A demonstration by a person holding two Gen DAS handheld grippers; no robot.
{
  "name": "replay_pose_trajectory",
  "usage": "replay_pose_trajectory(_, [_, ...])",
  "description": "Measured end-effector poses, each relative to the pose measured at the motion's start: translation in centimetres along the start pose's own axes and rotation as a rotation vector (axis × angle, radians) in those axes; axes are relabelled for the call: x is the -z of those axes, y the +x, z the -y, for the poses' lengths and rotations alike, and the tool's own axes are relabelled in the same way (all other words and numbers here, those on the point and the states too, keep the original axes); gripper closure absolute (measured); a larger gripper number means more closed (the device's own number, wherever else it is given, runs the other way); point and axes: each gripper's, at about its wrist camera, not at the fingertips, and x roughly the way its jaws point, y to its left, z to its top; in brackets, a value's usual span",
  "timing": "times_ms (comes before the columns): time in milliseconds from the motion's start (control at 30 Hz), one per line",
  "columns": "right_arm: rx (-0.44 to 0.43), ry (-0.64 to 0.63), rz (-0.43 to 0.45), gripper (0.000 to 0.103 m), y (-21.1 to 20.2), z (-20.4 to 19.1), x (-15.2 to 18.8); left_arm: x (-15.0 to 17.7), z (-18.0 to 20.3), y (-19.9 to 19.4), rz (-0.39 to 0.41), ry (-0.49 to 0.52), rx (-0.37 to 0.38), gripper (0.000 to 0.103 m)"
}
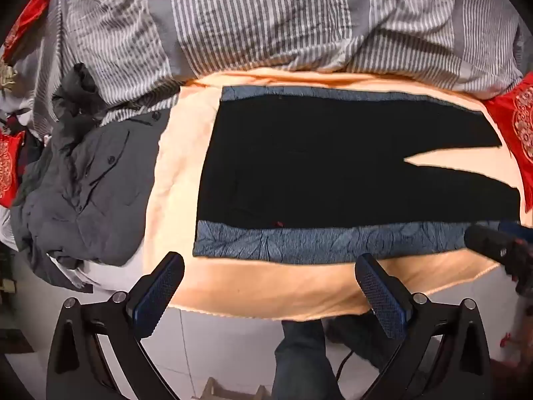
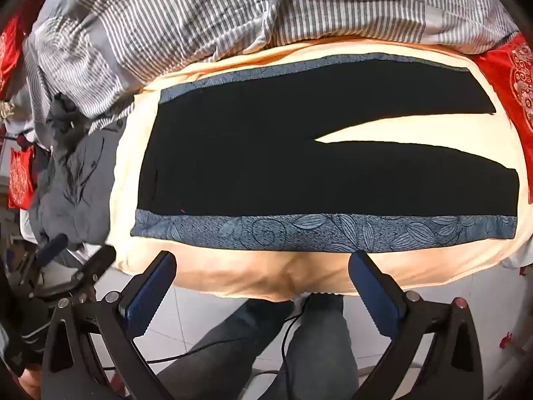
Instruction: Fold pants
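Note:
Black pants (image 1: 316, 163) with blue patterned side bands lie flat on a peach blanket (image 1: 266, 286), waist at the left, two legs spread to the right. They also show in the right wrist view (image 2: 266, 163). My left gripper (image 1: 269, 266) is open and empty, above the near blue band. My right gripper (image 2: 263, 263) is open and empty, above the blanket's near edge, close to the band (image 2: 299, 230). The right gripper's body shows at the right edge of the left wrist view (image 1: 499, 246).
A striped grey duvet (image 1: 266, 16) is heaped behind the pants. A grey shirt (image 1: 86, 193) lies crumpled at the left. Red cushions (image 1: 516, 126) sit at the right and left. A tiled floor (image 2: 206, 316), the person's legs and a cable lie below the bed edge.

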Motion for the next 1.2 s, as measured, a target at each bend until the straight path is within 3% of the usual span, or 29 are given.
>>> replay_pose_trajectory(100, [0.003, -0.033, -0.011, 0.000, 0.1, 0.0, 0.4, 0.1, 0.5, -0.5, 0.021, -0.012, -0.003, 0.000])
replay_pose_trajectory(167, [-0.047, -0.017, -0.025, 0.000, 0.0, 0.6, 0.3, 1.6, 0.3, -0.6, 0.066, -0.027, 0.032, 0.000])
replay_pose_trajectory(200, [-0.028, -0.016, -0.023, 0.000, -0.3, 0.4, 0.0, 1.9, -0.1, -0.2, 0.069, -0.028, 0.056, 0.000])
replay_pose_trajectory(300, [0.026, -0.014, 0.017, 0.000, -0.9, -1.6, -0.7, 1.6, -0.1, 0.2, 0.019, -0.014, 0.072, 0.000])
replay_pose_trajectory(433, [-0.017, 0.014, 0.071, 0.000, -0.9, -2.4, 0.2, 0.2, -1.7, -0.2, -0.004, 0.009, 0.091, 0.000])
replay_pose_trajectory(700, [0.144, -0.039, 0.036, 0.000, -1.0, -3.6, -0.4, -0.6, -2.0, -0.3, 0.006, 0.028, 0.080, 0.000])
replay_pose_trajectory(1200, [0.193, -0.072, 0.032, 0.000, -1.1, -5.3, 0.1, -1.8, -1.8, -0.4, 0.014, 0.074, 0.065, 0.000])
